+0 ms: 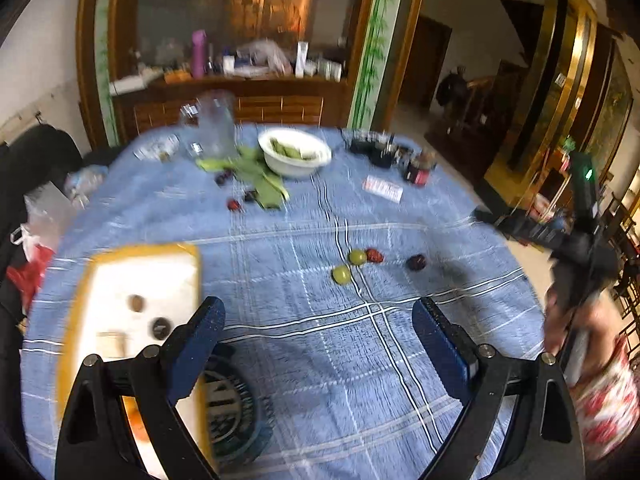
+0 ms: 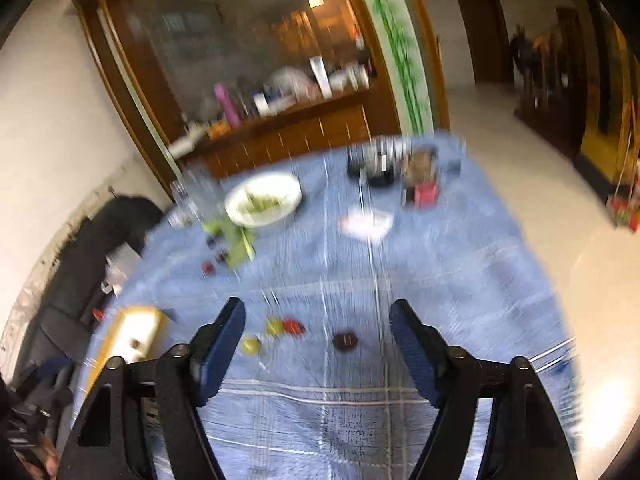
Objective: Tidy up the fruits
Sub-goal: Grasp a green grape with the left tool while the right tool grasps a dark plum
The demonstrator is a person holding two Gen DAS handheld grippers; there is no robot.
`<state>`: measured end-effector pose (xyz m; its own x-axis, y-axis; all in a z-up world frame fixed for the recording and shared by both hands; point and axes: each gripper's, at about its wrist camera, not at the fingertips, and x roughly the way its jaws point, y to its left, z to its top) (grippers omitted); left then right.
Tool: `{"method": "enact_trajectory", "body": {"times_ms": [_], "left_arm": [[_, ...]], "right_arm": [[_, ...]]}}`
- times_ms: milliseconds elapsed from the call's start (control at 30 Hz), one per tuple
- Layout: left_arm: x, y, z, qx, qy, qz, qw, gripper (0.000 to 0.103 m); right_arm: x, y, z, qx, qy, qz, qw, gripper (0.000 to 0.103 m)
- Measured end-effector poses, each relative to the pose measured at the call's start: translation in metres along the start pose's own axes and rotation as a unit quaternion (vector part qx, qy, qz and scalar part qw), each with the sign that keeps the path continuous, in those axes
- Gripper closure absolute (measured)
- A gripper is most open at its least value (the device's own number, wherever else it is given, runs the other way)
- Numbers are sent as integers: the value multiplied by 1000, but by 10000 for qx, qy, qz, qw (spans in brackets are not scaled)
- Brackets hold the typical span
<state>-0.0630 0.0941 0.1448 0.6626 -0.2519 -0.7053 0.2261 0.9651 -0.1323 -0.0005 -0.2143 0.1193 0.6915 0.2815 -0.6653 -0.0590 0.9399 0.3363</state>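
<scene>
Two green fruits, a red fruit and a dark red fruit lie on the blue checked tablecloth. They also show in the right wrist view: green, red, dark. A yellow-rimmed white tray at the left holds two small brown fruits. My left gripper is open and empty above the cloth. My right gripper is open and empty, above the dark fruit.
A white bowl with green pieces, green leaves and small dark fruits sit at the far side. A glass jug, jars and a card stand at the back. A dark round object lies under my left gripper.
</scene>
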Motion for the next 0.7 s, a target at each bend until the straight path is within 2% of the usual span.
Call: {"method": "enact_trajectory", "body": {"times_ms": [33, 67, 100, 133, 233, 433, 567, 700], "left_arm": [[11, -3, 0, 33, 14, 10, 10000, 19], [27, -6, 0, 87, 26, -6, 10000, 27], [35, -8, 0, 103, 74, -37, 9999, 46], [45, -8, -1, 92, 156, -86, 9998, 58], [75, -7, -1, -28, 329, -196, 9993, 59], [118, -8, -2, -46, 529, -63, 9986, 59], [151, -10, -5, -199, 702, -168, 9972, 59], [176, -11, 0, -384, 797, -333, 9955, 58]], "right_arm": [[18, -7, -10, 63, 138, 22, 9999, 56], [37, -12, -19, 132, 301, 45, 9994, 59], [58, -17, -28, 209, 475, 56, 9986, 61], [69, -21, -32, 234, 535, 33, 9983, 61], [95, -26, -41, 189, 605, -151, 9979, 61], [121, -15, -38, -249, 558, -367, 9975, 61], [131, -6, -40, -533, 535, -570, 9955, 60], [133, -9, -41, -626, 536, -535, 9952, 60]]}}
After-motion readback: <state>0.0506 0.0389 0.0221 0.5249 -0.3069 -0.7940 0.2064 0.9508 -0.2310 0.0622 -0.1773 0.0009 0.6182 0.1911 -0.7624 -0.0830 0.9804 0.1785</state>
